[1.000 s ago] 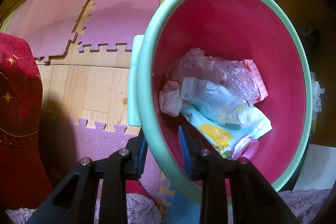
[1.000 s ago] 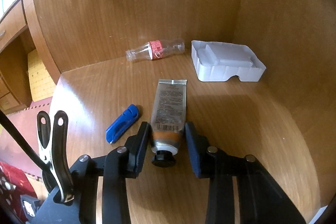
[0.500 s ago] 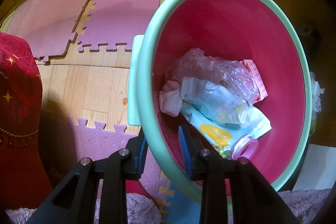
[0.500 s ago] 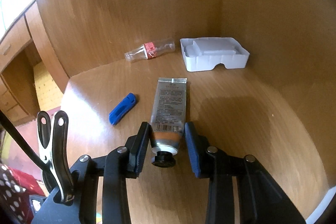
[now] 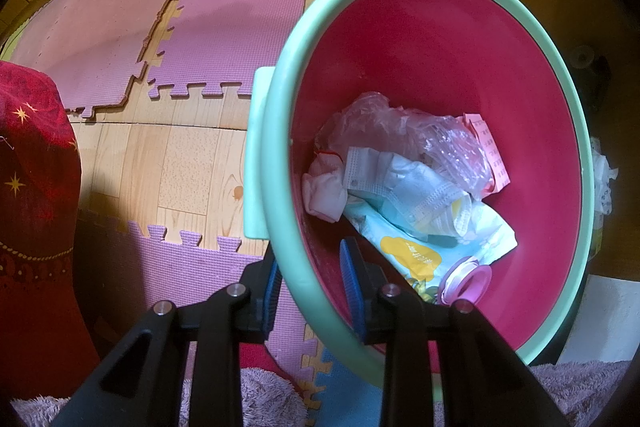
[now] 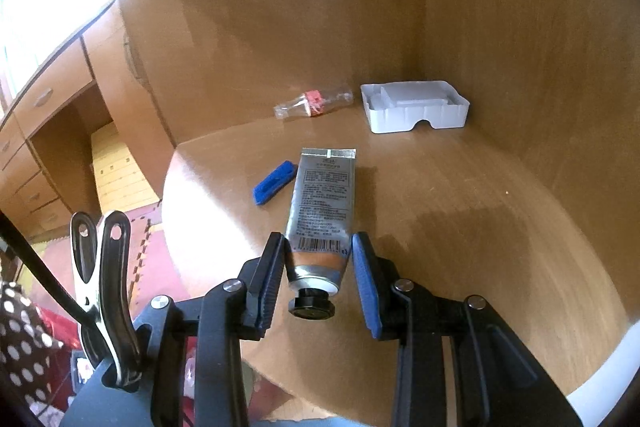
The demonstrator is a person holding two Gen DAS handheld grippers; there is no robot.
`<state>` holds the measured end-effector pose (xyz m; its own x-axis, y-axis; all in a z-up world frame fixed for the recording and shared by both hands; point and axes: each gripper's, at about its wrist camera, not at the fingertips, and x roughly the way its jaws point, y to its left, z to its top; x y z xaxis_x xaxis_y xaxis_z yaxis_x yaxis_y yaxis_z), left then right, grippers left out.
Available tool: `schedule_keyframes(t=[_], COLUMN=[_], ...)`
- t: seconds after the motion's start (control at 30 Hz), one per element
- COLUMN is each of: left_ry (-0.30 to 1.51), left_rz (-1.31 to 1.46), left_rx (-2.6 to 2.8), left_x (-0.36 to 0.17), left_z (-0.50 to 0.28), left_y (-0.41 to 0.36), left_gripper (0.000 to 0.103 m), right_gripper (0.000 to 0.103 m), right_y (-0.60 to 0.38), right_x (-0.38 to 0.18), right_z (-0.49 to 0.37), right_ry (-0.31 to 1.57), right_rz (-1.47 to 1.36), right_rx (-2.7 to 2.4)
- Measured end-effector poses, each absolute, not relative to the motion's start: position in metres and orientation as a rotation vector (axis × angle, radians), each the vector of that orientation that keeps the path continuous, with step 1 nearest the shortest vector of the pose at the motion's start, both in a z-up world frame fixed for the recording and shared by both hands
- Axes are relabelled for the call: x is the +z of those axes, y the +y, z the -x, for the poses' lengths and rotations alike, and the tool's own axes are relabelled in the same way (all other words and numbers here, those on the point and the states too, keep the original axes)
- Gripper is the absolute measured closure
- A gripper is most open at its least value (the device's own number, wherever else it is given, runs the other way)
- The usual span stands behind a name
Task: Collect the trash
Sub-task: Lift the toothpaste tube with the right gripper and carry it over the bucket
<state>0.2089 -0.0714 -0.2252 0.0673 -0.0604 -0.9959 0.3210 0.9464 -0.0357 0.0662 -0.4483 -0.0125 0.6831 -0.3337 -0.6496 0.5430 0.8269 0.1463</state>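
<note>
Wooden desktop (image 6: pixel 460 211) hemmed by brown panels, with right gripper (image 6: pixel 318 275) angled down, pads clamped on silver tube (image 6: pixel 324 203), lifted cap-first. Over foam floor mats (image 5: pixel 224 39), left gripper (image 5: pixel 308 291) aimed straight down, pinching green rim of red bin (image 5: pixel 440 67) of wrappers. Bottle (image 6: pixel 312 103) label unreadable; bin bottom buried.

One tube (image 6: pixel 322 211), one bottle (image 6: pixel 313 103), one tray (image 6: pixel 414 105), one bin (image 5: pixel 280 155).

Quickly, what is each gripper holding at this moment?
Left gripper: closed on the trash bin's rim.
Right gripper: closed on the silver tube.
</note>
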Motion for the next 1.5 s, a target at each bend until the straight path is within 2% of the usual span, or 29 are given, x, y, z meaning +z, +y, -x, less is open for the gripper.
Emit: schedule_keyframes(t=[0.7,1.5], left_ry=[1.479,1.479], left_rz=[-0.213,-0.213], left_rx=[-0.291,-0.292], left_x=[-0.225,-0.225], left_z=[-0.209,-0.209], left_y=[-0.071,-0.070], left_gripper=[0.073,0.073], right_gripper=[0.068,0.068], right_y=[-0.378,-0.323], right_x=[-0.008,-0.039], right_z=[-0.068,-0.075], right_ry=[0.628,0.694], right_rz=[-0.296,-0.303], right_rx=[-0.320,-0.171])
